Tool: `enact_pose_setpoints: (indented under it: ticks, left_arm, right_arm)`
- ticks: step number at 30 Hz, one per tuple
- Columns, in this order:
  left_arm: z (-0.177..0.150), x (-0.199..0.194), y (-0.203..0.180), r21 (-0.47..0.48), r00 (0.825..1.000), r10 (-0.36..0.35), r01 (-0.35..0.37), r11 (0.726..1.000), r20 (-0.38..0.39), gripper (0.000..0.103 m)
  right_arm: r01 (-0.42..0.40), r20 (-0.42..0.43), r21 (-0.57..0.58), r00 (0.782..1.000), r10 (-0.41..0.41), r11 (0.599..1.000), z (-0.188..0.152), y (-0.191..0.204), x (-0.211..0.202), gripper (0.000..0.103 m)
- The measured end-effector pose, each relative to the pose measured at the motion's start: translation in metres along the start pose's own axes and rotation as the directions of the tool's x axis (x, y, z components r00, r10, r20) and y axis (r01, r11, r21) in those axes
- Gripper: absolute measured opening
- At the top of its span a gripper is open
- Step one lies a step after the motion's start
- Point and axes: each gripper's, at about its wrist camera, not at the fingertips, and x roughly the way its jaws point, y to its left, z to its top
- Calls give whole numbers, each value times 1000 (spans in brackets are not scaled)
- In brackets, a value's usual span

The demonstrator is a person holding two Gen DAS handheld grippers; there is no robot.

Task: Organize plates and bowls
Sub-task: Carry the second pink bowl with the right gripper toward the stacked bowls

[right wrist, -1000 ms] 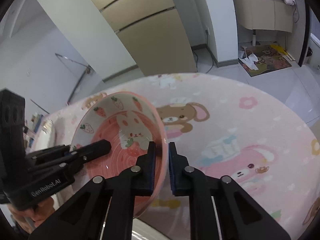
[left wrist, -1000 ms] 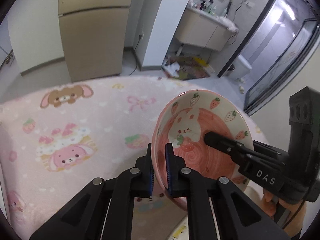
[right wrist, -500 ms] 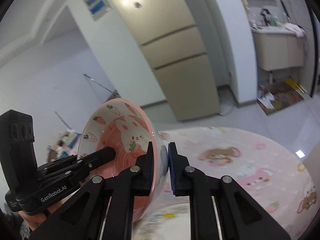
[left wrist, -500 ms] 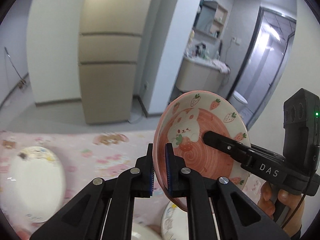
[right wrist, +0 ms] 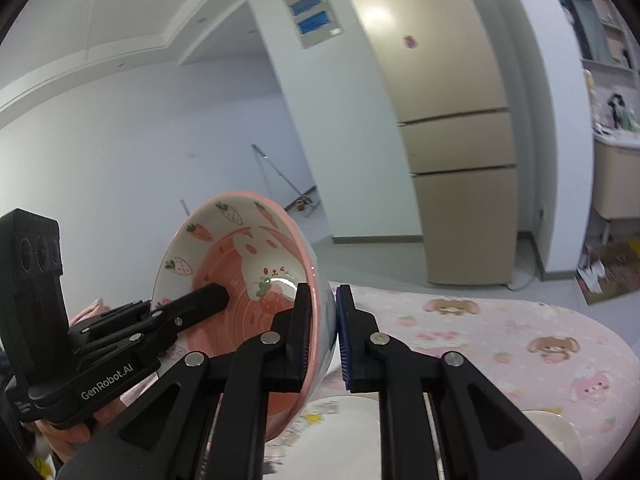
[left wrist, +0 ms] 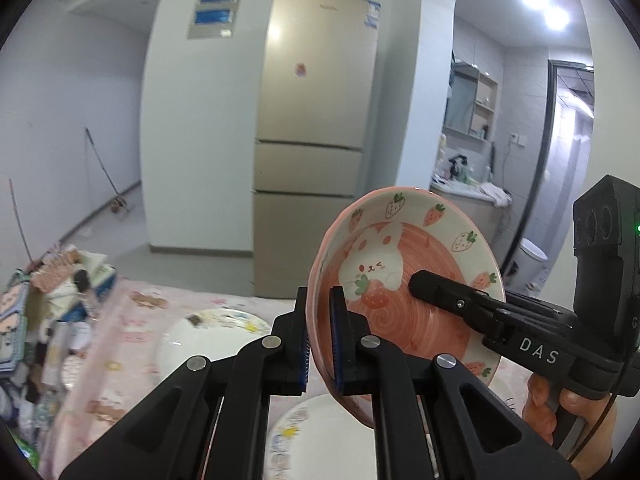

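A pink bowl with a bunny and strawberries is held up in the air, tilted on edge, well above the table. My left gripper is shut on its left rim. My right gripper is shut on the opposite rim, and the bowl shows in that view too. Each gripper's body shows in the other's view, one finger inside the bowl. A white plate lies on the pink tablecloth below, and another white plate lies nearer, under the bowl.
The round table has a pink cartoon cloth. Boxes and clutter stand at its left edge. A white dish rim shows at the lower right. A beige fridge stands behind the table.
Both grippers have lifted the bowl higher and tilted upward, so the views show more wall and fridge and less table. The grip on the bowl is unchanged.
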Motion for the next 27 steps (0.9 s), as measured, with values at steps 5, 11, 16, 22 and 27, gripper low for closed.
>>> enact_pose_setpoints:
  ticks: [5,11,16,22,27]
  left_arm:
    - [-8,-38,24,3,997,47,-47,999,55,9]
    - [-30,-59,45,-17,992,95,-94,995,88,9]
    - [-53,-58,57,-4,987,137,-137,991,79,9]
    - [-76,-54,84,-61,986,154,-150,987,64,9]
    - [-95,-46,102,-76,986,162,-159,984,35,9]
  right_arm:
    - [-68,20,-24,997,68,997,-4,28,3,12]
    - [-132,23,-51,991,134,990,-26,47,16,12]
    - [-158,-25,-51,987,157,986,-41,54,36,12]
    - [-197,-112,-87,976,187,977,-61,66,60,12]
    - [-205,-153,-93,970,189,974,-78,72,78,12]
